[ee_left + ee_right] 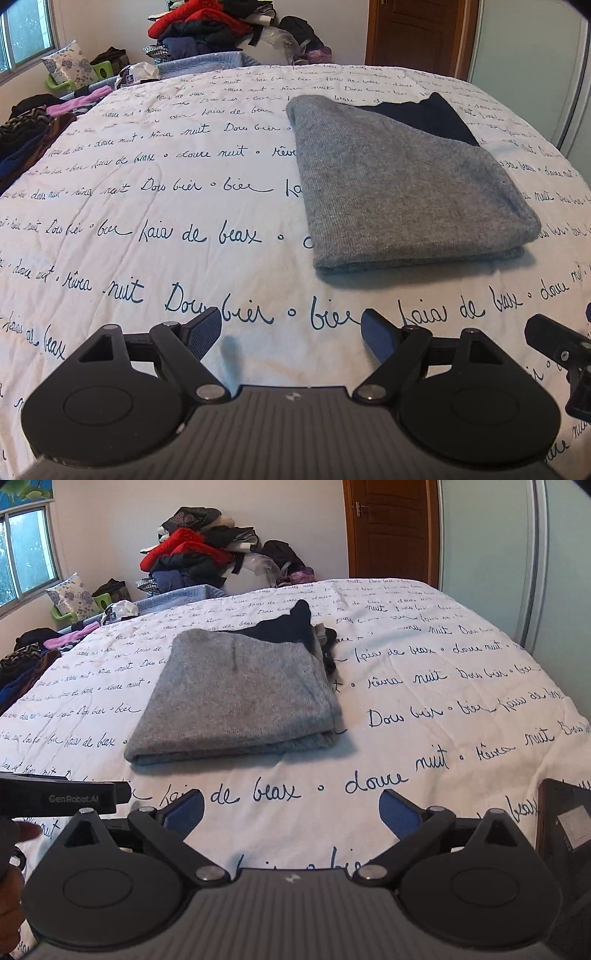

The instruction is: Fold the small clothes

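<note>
Lying on a bed (147,221) with a white, script-printed cover was one folded grey garment (399,184), a flat rectangle of knit with rounded corners, one dark garment (424,114) peeking out behind it. Two tools hovered near the bed's front edge: the left tool (291,332) and the right tool (291,812), each spread wide, holding nothing. Only the right view showed crumpled fabric (327,642) at the grey garment's far right corner.
</note>
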`<state>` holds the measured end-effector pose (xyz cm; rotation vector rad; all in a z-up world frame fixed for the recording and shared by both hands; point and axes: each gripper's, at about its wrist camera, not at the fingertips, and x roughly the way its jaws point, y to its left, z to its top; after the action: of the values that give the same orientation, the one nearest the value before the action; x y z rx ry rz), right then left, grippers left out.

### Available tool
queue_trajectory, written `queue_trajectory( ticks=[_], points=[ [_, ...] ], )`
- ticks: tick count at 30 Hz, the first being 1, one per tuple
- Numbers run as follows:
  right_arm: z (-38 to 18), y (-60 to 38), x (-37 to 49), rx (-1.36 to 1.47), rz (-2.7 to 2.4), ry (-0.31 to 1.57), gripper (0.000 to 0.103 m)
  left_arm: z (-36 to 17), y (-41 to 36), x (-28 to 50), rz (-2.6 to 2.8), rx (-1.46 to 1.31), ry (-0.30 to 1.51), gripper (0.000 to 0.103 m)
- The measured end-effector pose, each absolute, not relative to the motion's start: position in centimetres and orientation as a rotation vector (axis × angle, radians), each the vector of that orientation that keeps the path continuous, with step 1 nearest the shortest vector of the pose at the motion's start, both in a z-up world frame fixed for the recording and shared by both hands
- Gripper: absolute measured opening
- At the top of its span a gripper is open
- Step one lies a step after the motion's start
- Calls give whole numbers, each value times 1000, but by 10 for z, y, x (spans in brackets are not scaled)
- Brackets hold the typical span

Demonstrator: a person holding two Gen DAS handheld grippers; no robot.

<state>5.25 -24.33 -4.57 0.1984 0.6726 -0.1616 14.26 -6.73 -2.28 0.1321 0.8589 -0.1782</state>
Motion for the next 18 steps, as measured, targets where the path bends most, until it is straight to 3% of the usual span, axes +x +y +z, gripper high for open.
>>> queue_trajectory(
  ticks=[18],
  points=[
    [-53,-237,58,191,-151,709,102,-23,-61,138,-168,109,847,81]
  ],
)
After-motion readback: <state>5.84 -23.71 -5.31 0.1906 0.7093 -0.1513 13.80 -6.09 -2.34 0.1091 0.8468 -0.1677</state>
